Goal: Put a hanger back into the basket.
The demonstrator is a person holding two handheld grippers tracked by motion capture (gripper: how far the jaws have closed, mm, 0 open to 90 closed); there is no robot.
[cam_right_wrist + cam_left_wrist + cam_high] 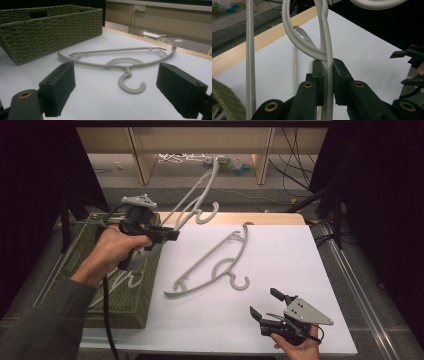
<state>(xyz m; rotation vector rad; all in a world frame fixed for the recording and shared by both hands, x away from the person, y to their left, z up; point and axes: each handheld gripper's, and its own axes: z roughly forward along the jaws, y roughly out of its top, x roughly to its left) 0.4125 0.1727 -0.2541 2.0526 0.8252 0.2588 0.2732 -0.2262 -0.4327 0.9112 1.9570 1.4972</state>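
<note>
Writing/labels: none readable on either hanger, the basket or the grippers.
Landmark: woven green basket (131,290), at the left edge of the white table top (280,250).
Left gripper (172,234): held in the person's left hand (114,251), above the basket's far right corner; jaws clamped tight on the thin bar of the lifted hanger (197,200). In the left gripper view the bar (327,75) runs straight up between the two black pads, both pressing on it.
Lifted hanger: pale grey plastic, off the table, slanting up and away from the basket toward the far edge; its hook (209,213) hangs low over the wooden strip.
Second hanger (212,265): same grey plastic, lying flat on the white top just right of the basket, hook toward the near side.
Right gripper (261,304): well to the right of the basket, at the near edge of the table; jaws wide apart, nothing between them. Its own view looks across the flat hanger (125,65) to the basket (50,27).
In the basket: pale grey shapes (125,280), more hangers perhaps; partly covered by the left forearm, too dim to tell.
Cut off: the lifted hanger's upper parts run out of the top of the left gripper view.
Hard to make out: small coloured items (235,166) on the floor beyond the table, blurred.
</note>
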